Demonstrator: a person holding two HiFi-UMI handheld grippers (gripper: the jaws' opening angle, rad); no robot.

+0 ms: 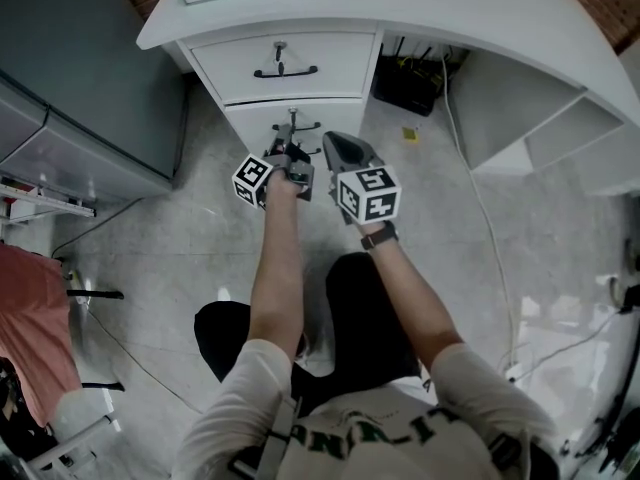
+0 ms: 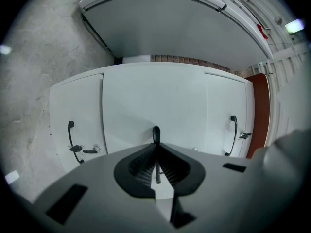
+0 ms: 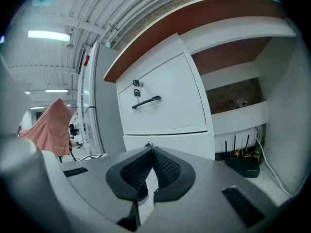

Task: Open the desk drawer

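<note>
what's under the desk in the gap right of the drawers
A black router with upright antennas stands on the floor at the back. A white cable runs out across the floor. The desktop covers the rest of that space from above.

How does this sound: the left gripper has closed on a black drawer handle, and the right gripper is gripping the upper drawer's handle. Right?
Not quite. The right gripper grips nothing: the right gripper view shows its jaws together and empty, with the upper drawer's handle untouched ahead. The left gripper is closed on a black drawer handle.
</note>
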